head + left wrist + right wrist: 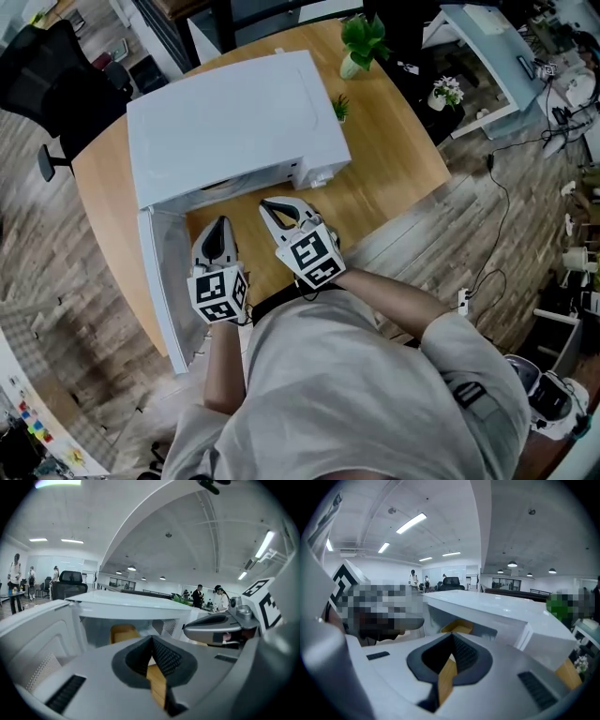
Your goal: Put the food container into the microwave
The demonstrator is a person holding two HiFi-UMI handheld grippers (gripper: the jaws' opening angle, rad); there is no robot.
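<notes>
The white microwave (234, 122) stands on the wooden table (394, 178) with its door (164, 281) swung open to the left. A tan food container (124, 632) sits inside the cavity, and it also shows as the tan container (457, 626) in the right gripper view. In the head view only a sliver of the container (220, 185) shows under the top edge of the opening. My left gripper (217, 227) is shut and empty, just in front of the opening. My right gripper (278, 208) is beside it, also shut and empty. Both point into the cavity, the left gripper (152, 639) and the right gripper (452, 637) alike.
A potted plant (361, 42) and a small green plant (342, 108) stand on the table behind and to the right of the microwave. A black chair (47, 75) is at the far left. Cables (502, 187) lie on the floor to the right.
</notes>
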